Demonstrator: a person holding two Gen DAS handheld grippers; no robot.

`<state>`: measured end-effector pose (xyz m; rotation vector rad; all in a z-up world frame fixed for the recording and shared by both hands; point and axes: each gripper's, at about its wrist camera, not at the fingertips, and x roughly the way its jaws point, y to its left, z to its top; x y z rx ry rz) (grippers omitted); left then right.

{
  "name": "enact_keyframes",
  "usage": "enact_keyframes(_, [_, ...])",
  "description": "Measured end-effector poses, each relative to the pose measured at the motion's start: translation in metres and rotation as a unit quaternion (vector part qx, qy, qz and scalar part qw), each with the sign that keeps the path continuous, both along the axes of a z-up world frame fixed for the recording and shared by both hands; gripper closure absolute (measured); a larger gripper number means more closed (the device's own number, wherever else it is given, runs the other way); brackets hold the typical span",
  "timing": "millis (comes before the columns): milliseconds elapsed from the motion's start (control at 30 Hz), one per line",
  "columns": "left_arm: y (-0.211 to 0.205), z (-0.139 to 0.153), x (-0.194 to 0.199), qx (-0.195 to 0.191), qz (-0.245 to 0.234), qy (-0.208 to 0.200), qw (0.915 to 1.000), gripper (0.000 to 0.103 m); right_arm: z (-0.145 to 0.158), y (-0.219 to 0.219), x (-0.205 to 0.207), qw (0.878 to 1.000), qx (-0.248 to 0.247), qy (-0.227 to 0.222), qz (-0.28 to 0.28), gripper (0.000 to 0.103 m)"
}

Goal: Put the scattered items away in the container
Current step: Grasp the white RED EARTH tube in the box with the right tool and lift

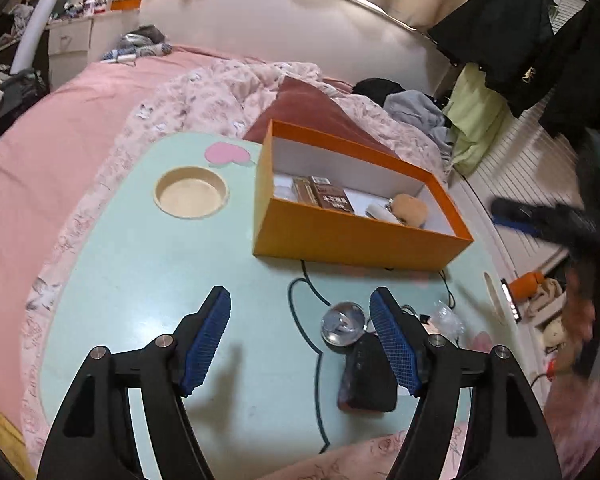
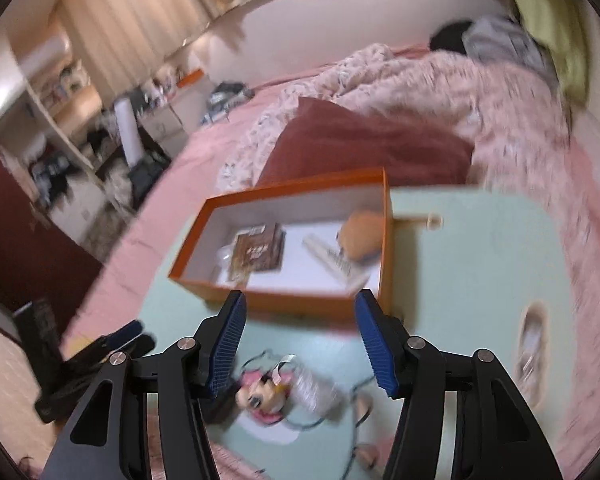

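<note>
Left wrist: orange box [image 1: 352,236] lengthwise left-right.

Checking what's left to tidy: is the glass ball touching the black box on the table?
Touching: the left wrist view shows the glass ball resting against the black box, no gap.

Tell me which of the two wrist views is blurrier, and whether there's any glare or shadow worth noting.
Right wrist view: motion-smeared throughout, the orange box and cartoon mouse figure soft-edged. Left wrist view: mostly sharp, only the right gripper at the edge streaks; the left gripper casts soft shadows on the mint table, and the glass ball shows highlights. Both bend straight lines, fisheye.
</note>
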<state>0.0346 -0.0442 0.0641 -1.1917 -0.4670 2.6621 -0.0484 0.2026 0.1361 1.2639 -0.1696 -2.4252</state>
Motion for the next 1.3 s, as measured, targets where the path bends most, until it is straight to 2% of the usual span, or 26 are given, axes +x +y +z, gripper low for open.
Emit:
enact_keyframes(33, [0.002, -0.001, 0.001, 0.0, -0.001, -0.001, 1.0, 0.031, 0.001, -0.008, -0.015, 0.999, 0.031, -0.018, 0.006, 0.061])
enact_keyframes(133, [0.004, -0.004, 0.005, 0.002, -0.003, -0.002, 1.0, 0.031, -0.007, -0.029, -0.053, 0.994, 0.072, -0.075, 0.035, 0.065])
enact_keyframes(300, [0.005, -0.006, 0.005, 0.016, -0.009, -0.007, 0.9998, 0.031, -0.052, -0.069, -0.095, 0.968, 0.131, -0.187, 0.101, 0.069])
enact_keyframes(333, [0.005, -0.006, 0.004, 0.016, -0.009, -0.007, 0.9998, 0.031, -0.06, -0.073, -0.101, 0.965, 0.144, -0.194, 0.1, 0.072])
enact_keyframes(467, [0.002, -0.007, 0.004, 0.024, -0.01, -0.007, 0.9996, 0.031, -0.081, -0.083, -0.117, 0.955, 0.197, -0.199, 0.095, 0.072])
enact_keyframes(600, [-0.001, -0.008, 0.002, 0.031, -0.01, -0.01, 0.9994, 0.031, -0.102, -0.094, -0.122, 0.943, 0.225, -0.221, 0.105, 0.071])
enact_keyframes(667, [-0.001, -0.008, 0.002, 0.033, -0.01, -0.011, 0.9994, 0.031, -0.102, -0.1, -0.119, 0.943, 0.24, -0.202, 0.113, 0.073])
enact_keyframes(700, [-0.001, -0.008, 0.002, 0.034, -0.01, -0.011, 0.9993, 0.031, -0.101, -0.101, -0.117, 0.943, 0.241, -0.2, 0.116, 0.081])
enact_keyframes(733, [0.0, -0.008, 0.002, 0.034, -0.01, -0.011, 0.9993, 0.031, -0.1, -0.102, -0.115, 0.942, 0.242, -0.199, 0.117, 0.084])
enact_keyframes(833, [0.001, -0.006, 0.004, 0.032, -0.01, -0.009, 0.9994, 0.031, -0.096, -0.102, -0.111, 0.945, 0.242, -0.191, 0.111, 0.084])
enact_keyframes(933, [0.0, -0.005, 0.004, 0.03, -0.008, -0.007, 0.9995, 0.031, -0.086, -0.097, -0.107, 0.954, 0.21, -0.186, 0.109, 0.084])
enact_keyframes(1167, [-0.002, -0.008, 0.001, 0.033, -0.005, -0.015, 0.9993, 0.031, -0.002, -0.079, -0.066, 0.981, 0.121, -0.102, 0.111, 0.084])
enact_keyframes(1233, [-0.001, -0.009, 0.001, 0.031, -0.006, -0.016, 0.9994, 0.031, 0.02, -0.071, -0.041, 0.985, 0.083, -0.087, 0.124, 0.084])
enact_keyframes(1300, [0.001, -0.01, 0.002, 0.031, -0.008, -0.015, 0.9994, 0.031, 0.024, -0.065, -0.018, 0.985, 0.063, -0.087, 0.136, 0.084])
